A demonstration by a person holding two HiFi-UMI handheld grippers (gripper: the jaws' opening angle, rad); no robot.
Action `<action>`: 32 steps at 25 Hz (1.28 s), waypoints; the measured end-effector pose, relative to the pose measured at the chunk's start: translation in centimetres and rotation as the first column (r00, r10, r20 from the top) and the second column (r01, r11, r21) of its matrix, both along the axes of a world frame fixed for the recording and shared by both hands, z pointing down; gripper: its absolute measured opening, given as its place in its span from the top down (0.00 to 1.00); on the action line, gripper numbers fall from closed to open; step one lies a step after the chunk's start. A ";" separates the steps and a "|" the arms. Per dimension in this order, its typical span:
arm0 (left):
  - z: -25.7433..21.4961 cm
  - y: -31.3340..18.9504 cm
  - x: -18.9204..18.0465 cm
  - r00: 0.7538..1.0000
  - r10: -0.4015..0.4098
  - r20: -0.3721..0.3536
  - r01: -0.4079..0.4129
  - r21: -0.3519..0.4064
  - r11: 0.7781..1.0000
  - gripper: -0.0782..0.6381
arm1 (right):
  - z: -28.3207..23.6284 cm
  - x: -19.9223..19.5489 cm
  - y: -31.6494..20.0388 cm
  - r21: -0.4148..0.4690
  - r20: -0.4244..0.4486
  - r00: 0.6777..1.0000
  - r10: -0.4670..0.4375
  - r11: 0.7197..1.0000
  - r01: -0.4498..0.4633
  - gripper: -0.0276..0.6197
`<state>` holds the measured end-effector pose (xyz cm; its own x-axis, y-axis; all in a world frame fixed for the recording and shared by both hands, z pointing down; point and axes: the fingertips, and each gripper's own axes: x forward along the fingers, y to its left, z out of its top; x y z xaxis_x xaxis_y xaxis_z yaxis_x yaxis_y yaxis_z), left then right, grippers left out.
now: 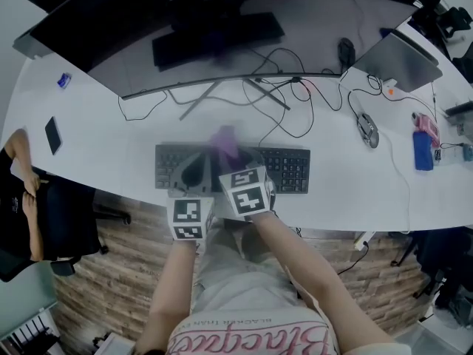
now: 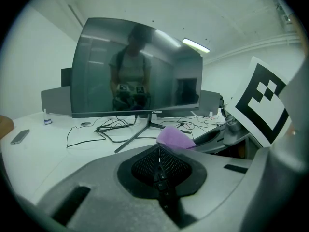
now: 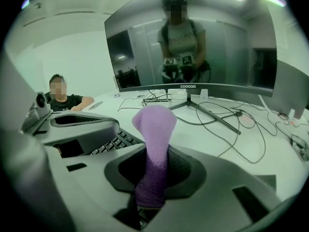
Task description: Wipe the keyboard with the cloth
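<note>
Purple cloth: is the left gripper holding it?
No: the right gripper has its jaws clamped on the purple cloth, while the left gripper is shut on nothing.

Left of the keyboard [image 1: 288, 170] the bench [image 1: 103, 135] lay bare out to a phone [image 1: 53, 134] (the widest open lane). Behind the keyboard, tangled cables [image 1: 295, 98] and the monitor stand [image 1: 201, 100] blocked the way. To the right, a mouse [image 1: 367, 129] narrowed the room.
</note>
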<state>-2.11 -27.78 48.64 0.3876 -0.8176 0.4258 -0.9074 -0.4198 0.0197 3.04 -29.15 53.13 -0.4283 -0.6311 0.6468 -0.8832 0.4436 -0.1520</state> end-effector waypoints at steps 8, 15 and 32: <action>0.5 0.1 3.9 0.999 0.036 -0.002 -0.036 -0.005 0.999 0.88 | 0.1 4.1 0.1 0.008 -0.002 1.000 0.013 1.000 -0.013 0.82; 0.5 0.0 7.3 0.998 0.064 0.001 -0.064 -0.003 0.998 0.88 | 0.1 7.7 0.3 0.008 0.000 1.000 0.025 1.000 -0.025 0.83; 0.7 0.8 14.2 0.992 0.127 0.005 -0.127 0.002 0.992 0.88 | 0.4 17.4 1.3 0.012 -0.022 0.994 0.108 0.994 -0.108 0.83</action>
